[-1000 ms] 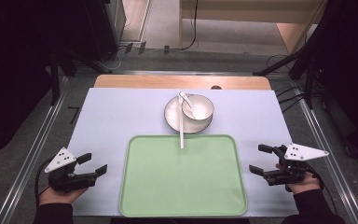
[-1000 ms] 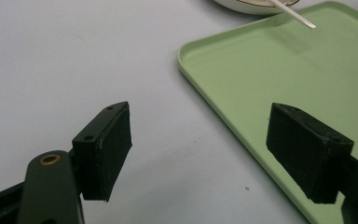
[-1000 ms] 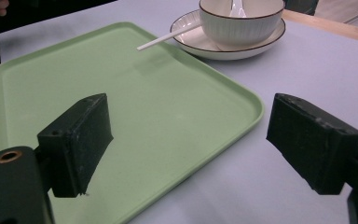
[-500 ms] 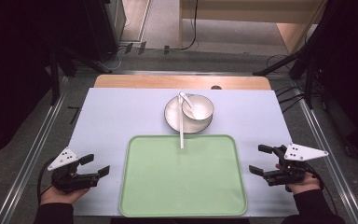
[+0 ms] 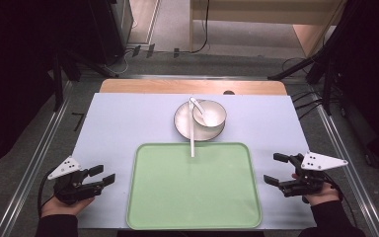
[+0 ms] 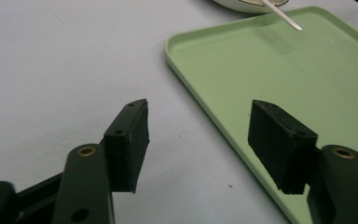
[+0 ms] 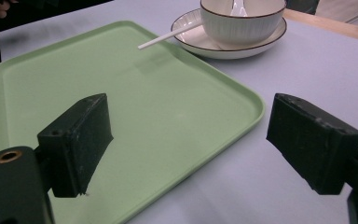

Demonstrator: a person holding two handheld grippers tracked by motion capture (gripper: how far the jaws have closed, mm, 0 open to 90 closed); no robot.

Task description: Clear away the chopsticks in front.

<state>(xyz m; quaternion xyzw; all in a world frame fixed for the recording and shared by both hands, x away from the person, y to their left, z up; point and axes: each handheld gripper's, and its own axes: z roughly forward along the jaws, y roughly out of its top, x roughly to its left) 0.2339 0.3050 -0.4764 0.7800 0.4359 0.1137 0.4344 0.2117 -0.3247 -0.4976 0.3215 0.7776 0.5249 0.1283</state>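
Observation:
A pale green tray (image 5: 192,197) lies empty at the front middle of the table. Behind it a white bowl (image 5: 209,113) stands on a white plate (image 5: 182,126). A white spoon (image 5: 192,138) rests in the bowl, its long handle reaching out over the tray's far rim. My left gripper (image 5: 102,174) rests on the table left of the tray. It is open with nothing between its jaws, which have just been closing. My right gripper (image 5: 271,168) sits right of the tray, open wide and empty. The left gripper view shows the left gripper (image 6: 198,112) by the tray's (image 6: 284,74) near corner.
A light blue mat (image 5: 128,123) covers the table, with a strip of bare wood (image 5: 177,86) along the far edge. Metal rails (image 5: 34,163) run down both sides. In the right gripper view the bowl (image 7: 242,23) and spoon handle (image 7: 168,37) stand beyond the tray (image 7: 121,93).
The left gripper's jaws have drawn somewhat closer together. Both hands, the tray, the bowl and the spoon have kept their places.

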